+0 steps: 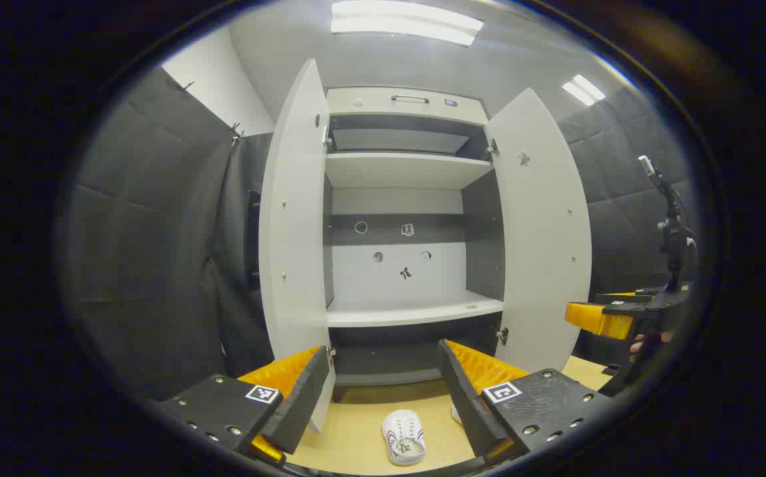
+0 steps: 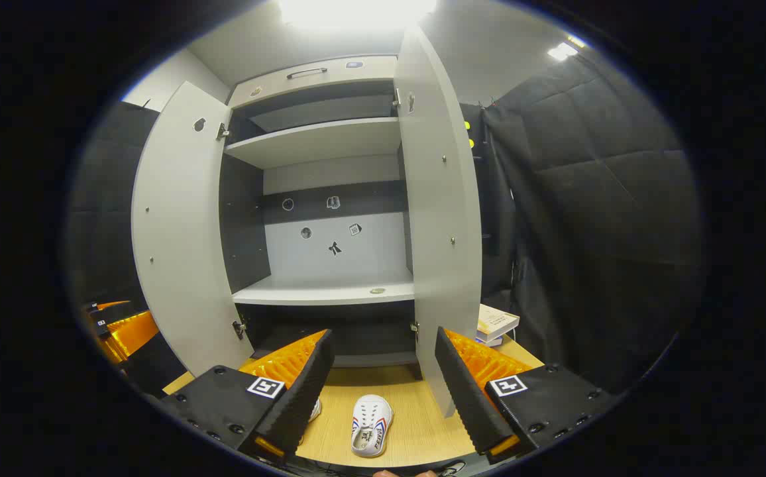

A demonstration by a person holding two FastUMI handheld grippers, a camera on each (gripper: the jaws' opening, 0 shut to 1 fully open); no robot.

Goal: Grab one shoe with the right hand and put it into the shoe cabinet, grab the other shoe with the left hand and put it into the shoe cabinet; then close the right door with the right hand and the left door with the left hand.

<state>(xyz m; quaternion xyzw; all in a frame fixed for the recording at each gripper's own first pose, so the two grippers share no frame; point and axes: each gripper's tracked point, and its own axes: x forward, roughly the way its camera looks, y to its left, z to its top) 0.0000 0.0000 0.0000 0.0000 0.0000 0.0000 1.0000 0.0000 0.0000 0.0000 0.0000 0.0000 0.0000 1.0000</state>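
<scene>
Both tools are hovering above the pale wooden worktop (image 2: 416, 424) with nothing in them. The right tool (image 2: 380, 391) is standing with its fingers wide apart, and the left tool (image 1: 383, 391) is likewise spread and empty.

The two white slip-on shoes with red and blue side stripes are lying on the worktop in front of the tall white two-door shoe cabinet (image 2: 330, 218), near the worktop's front edge. One shoe (image 2: 371, 425) is lying in plain sight between the right tool's fingers; the second shoe (image 2: 314, 411) is just beside it, mostly hidden behind the tool's left finger. In the left gripper view the clear shoe (image 1: 404, 436) is showing toes toward the cabinet.

Both cabinet doors are standing open, and the middle shelf (image 2: 330, 291) is bare but for a small round object.

Judgement: the first pick-up is not yet done. The right tool should be descending over the exposed shoe, straddling its sides at mid-length, closing only once both fingers are bearing on it, and keeping off the neighbouring shoe.
</scene>
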